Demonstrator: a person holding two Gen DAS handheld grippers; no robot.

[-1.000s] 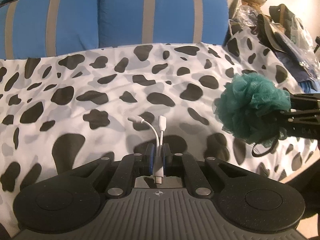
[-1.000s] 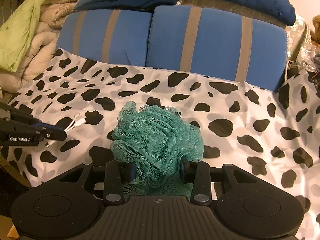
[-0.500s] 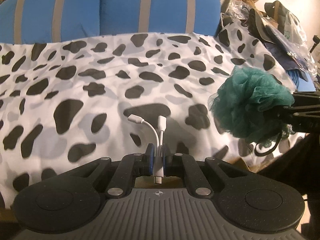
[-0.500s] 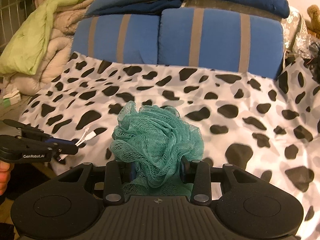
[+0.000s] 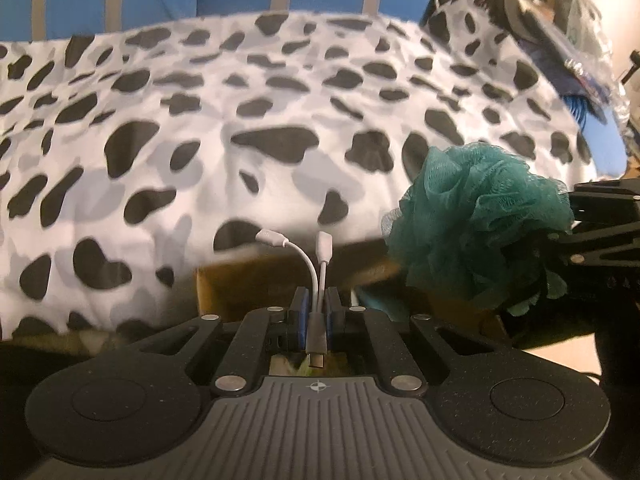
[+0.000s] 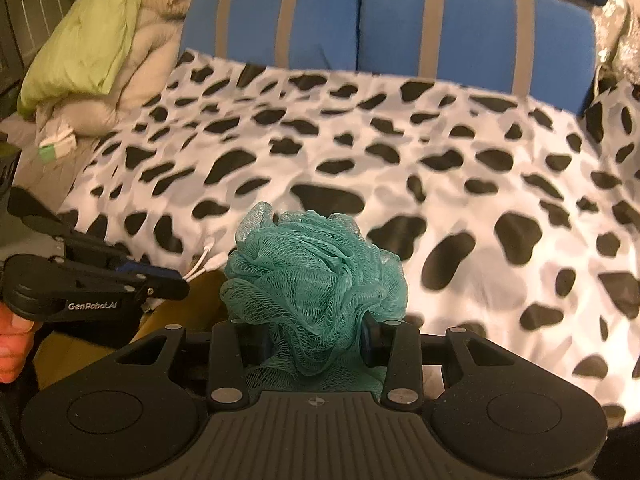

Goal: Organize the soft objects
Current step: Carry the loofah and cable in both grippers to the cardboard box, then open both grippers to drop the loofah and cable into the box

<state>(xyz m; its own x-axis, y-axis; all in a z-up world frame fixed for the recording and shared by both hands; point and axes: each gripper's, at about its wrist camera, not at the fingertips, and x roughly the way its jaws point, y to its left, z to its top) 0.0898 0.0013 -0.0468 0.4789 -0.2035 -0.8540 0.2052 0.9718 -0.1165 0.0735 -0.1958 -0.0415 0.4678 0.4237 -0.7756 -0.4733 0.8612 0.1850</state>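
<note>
My right gripper (image 6: 314,338) is shut on a teal mesh bath pouf (image 6: 314,276) and holds it in the air off the near edge of the cow-print bed. The pouf also shows in the left wrist view (image 5: 478,228), at the right, with the right gripper (image 5: 560,236) behind it. My left gripper (image 5: 316,312) is shut on a white adapter cable (image 5: 316,256) whose two short ends stick up and forward. The left gripper (image 6: 176,278) and cable (image 6: 204,264) show at the left of the right wrist view.
The cow-print bedspread (image 6: 400,168) fills the view ahead. Two blue striped pillows (image 6: 400,24) stand at the back. Folded blankets (image 6: 104,48) are piled at the back left. A brown cardboard box (image 5: 256,280) sits below the bed edge. Bags and clutter (image 5: 560,20) lie at the far right.
Both grippers have drawn back from over the bed past its near edge, still holding the cable and the pouf. The brown box has come into view below.
</note>
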